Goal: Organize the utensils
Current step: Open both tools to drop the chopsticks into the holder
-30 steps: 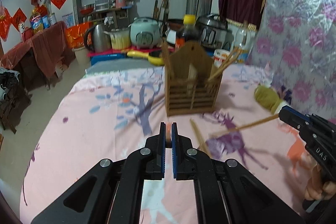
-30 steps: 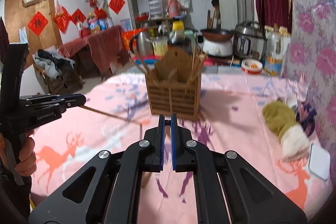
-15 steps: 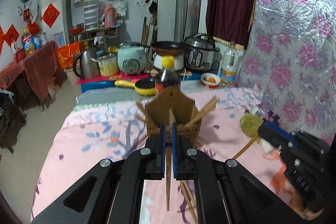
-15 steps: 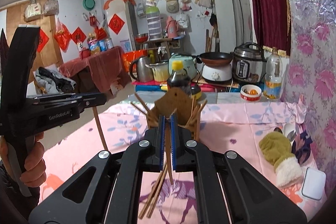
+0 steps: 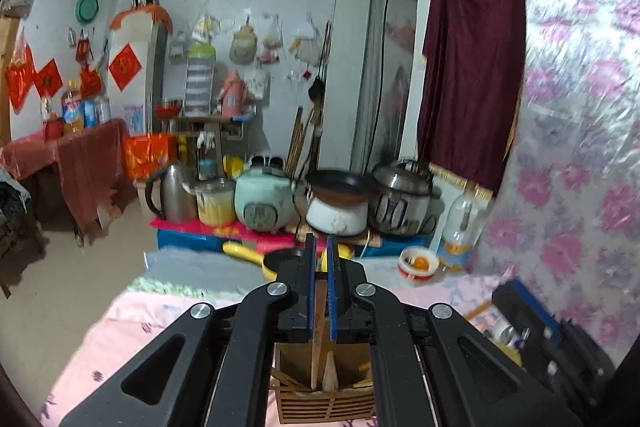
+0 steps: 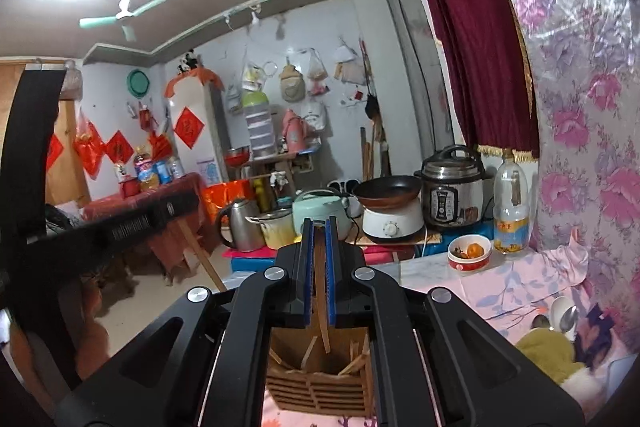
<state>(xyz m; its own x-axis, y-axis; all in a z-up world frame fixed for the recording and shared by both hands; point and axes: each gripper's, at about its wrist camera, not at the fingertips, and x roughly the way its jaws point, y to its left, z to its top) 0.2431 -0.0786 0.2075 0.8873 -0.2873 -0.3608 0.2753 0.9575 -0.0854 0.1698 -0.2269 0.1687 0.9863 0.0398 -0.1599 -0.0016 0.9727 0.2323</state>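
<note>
Pink tablecloth (image 5: 132, 339); both grippers pinch chopsticks above holder (image 6: 316, 393)

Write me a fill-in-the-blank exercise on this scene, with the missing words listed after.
1. Each hand-held gripper, left and right, is shut on a wooden ____.
2. Below both grippers stands a slatted wooden ____ with sticks already in it.
3. The black frying pan rests on a ____ cooker with a dial.
4. The small red-rimmed bowl beside the plastic bottle holds an ____ fruit.

Missing words: chopstick; holder; white; orange
</note>
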